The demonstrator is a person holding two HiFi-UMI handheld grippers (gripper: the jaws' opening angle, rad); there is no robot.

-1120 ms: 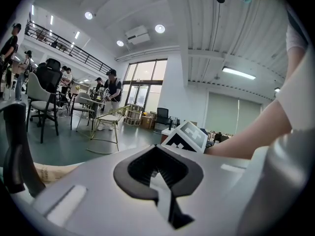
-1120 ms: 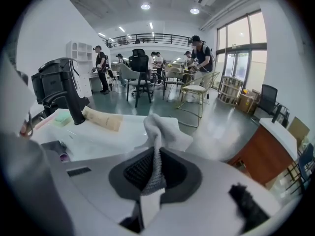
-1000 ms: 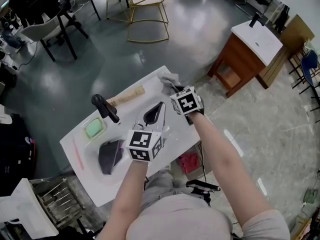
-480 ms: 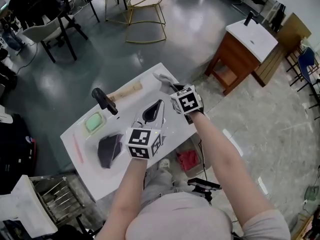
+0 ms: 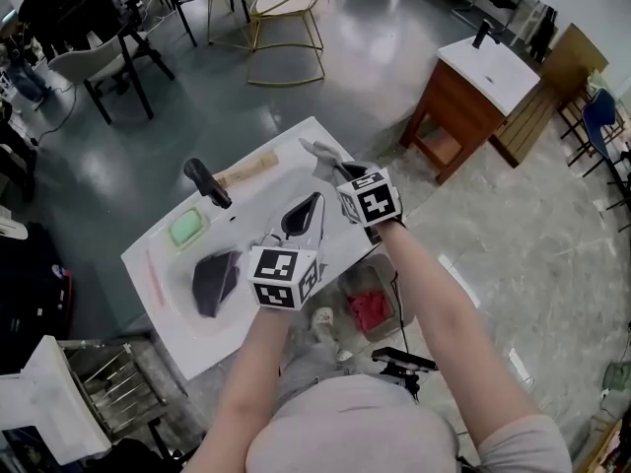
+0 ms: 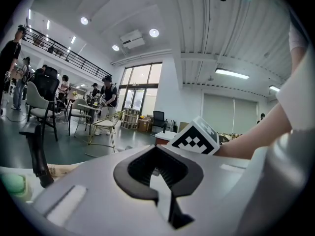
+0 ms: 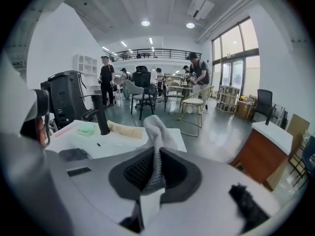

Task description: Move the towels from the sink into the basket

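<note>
My right gripper (image 5: pixel 340 173) is shut on a light grey towel (image 5: pixel 323 156), which hangs above the right end of the white sink counter (image 5: pixel 163 313). In the right gripper view the towel (image 7: pixel 157 129) sticks up out of the closed jaws of that gripper (image 7: pixel 155 154). A dark grey towel (image 5: pixel 212 282) lies in the sink basin. My left gripper (image 5: pixel 306 210) hovers over the basin with its jaws together and nothing in them; its own view shows the same gripper (image 6: pixel 157 149). On the floor below the counter's front stands a basket (image 5: pixel 351 282) with a red cloth (image 5: pixel 373 309) in it.
A black faucet (image 5: pixel 207 183), a green soap (image 5: pixel 185 230) and a tan wooden piece (image 5: pixel 246 173) are on the counter. A wooden cabinet with a white top (image 5: pixel 473 97) stands to the right. Chairs (image 5: pixel 291 8) and people are farther back.
Both grippers have risen a little. The right one has lifted the light towel higher above the counter's end. The basket with the red cloth shows more fully.
</note>
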